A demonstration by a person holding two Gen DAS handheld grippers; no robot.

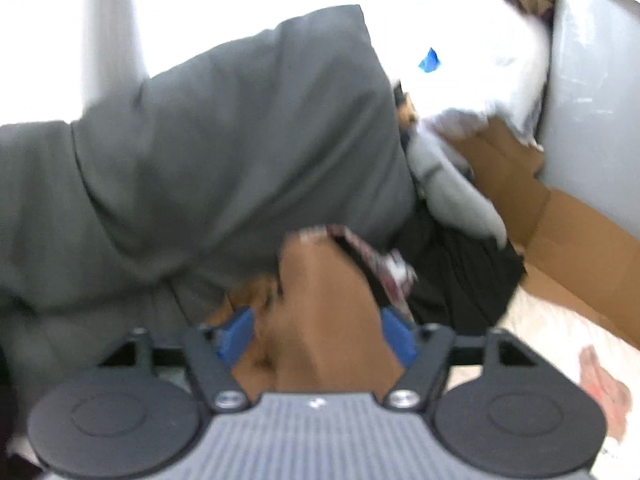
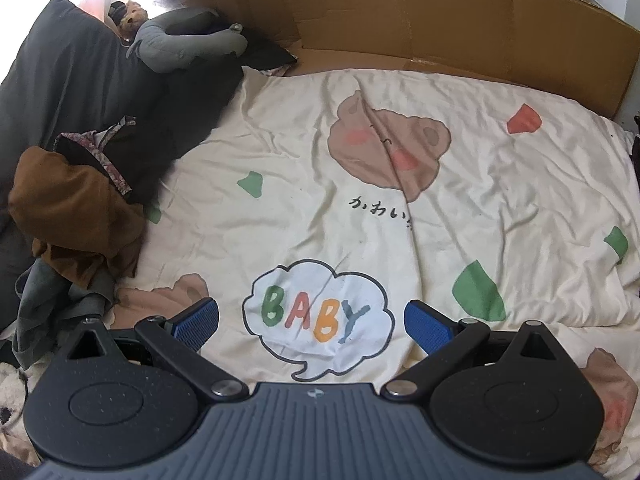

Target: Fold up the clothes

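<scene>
Brown garment point(image 1: 320, 312) between spread left tongs point(image 1: 316, 332), angled downward.

1. "BABY", in coloured letters, inside a white cloud-shaped bubble point(image 2: 318, 318) printed on the cream bedsheet point(image 2: 520, 184).
2. Black Japanese script point(image 2: 380, 210) below the printed bear face point(image 2: 386, 148), partly creased, same sheet.
</scene>
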